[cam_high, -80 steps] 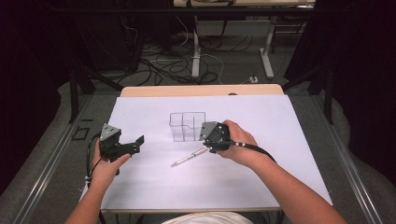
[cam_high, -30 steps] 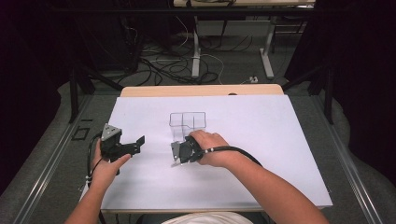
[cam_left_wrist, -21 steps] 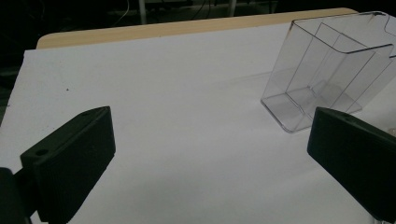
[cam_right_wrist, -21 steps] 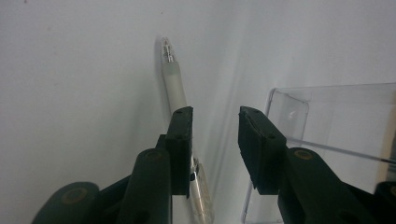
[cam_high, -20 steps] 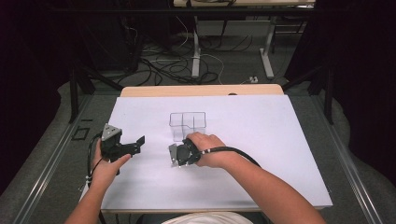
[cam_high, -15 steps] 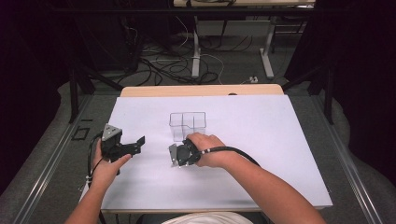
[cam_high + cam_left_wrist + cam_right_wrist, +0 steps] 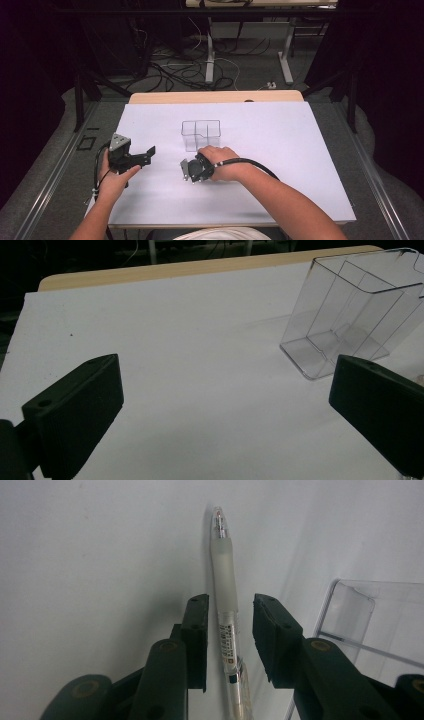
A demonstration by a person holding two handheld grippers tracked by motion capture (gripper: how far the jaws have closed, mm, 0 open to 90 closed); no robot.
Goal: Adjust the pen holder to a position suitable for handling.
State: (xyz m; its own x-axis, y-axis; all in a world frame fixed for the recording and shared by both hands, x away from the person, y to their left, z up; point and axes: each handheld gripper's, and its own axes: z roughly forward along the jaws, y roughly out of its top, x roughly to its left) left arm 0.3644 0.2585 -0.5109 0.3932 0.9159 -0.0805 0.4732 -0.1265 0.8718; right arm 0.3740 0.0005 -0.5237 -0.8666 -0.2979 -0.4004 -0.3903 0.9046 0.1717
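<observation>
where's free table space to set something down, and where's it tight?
Free: the white table right of the clear organizer, out to its right edge; also the far-left corner beyond the left gripper. Tight: in front of the organizer, where the right gripper straddles the pen.

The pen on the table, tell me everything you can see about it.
The pen is slim, with a clear plastic barrel, a frosted whitish grip sleeve and a see-through tip cone pointing away from the camera. Small print and a dark mark show on the barrel. It lies flat on the white table, between the two black jaws of the right gripper, which have just been closing; a narrow gap still shows on each side, so they are not yet pressing it. The clear organizer stands beside it.
</observation>
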